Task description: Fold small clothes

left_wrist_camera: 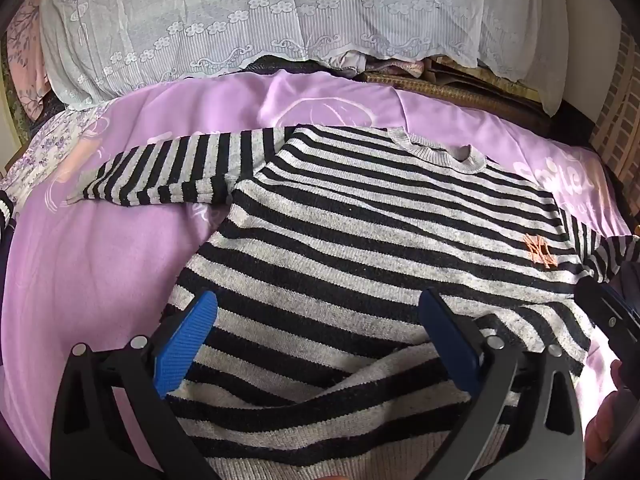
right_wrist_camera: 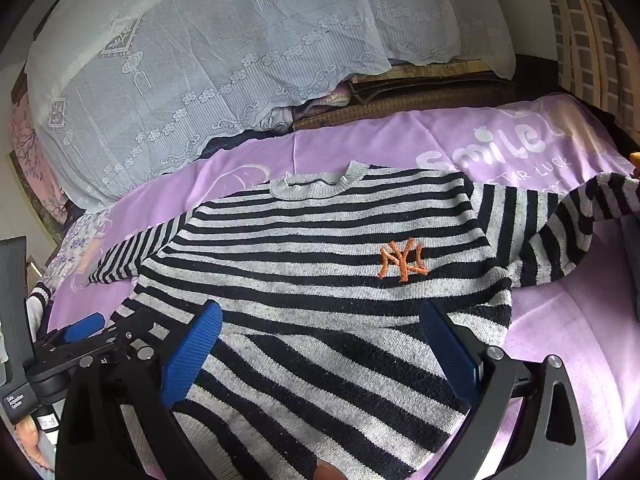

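A small black-and-grey striped sweater (left_wrist_camera: 360, 232) with an orange NY logo (left_wrist_camera: 538, 250) lies face up on a purple sheet (left_wrist_camera: 92, 264). It also shows in the right wrist view (right_wrist_camera: 320, 264), logo (right_wrist_camera: 402, 260) included. Its left sleeve (left_wrist_camera: 160, 176) lies stretched out to the side. Its right sleeve (right_wrist_camera: 560, 224) is bent and bunched. The hem is rumpled between my fingers. My left gripper (left_wrist_camera: 320, 344) is open above the lower left part of the hem. My right gripper (right_wrist_camera: 324, 352) is open above the lower right part. Neither holds cloth.
A pile under a white lace cover (left_wrist_camera: 260, 28) stands behind the sheet; it also shows in the right wrist view (right_wrist_camera: 208, 60). A woven mat (left_wrist_camera: 460, 92) lies at the back right. The left gripper's body (right_wrist_camera: 80, 348) is close at the left of the right one.
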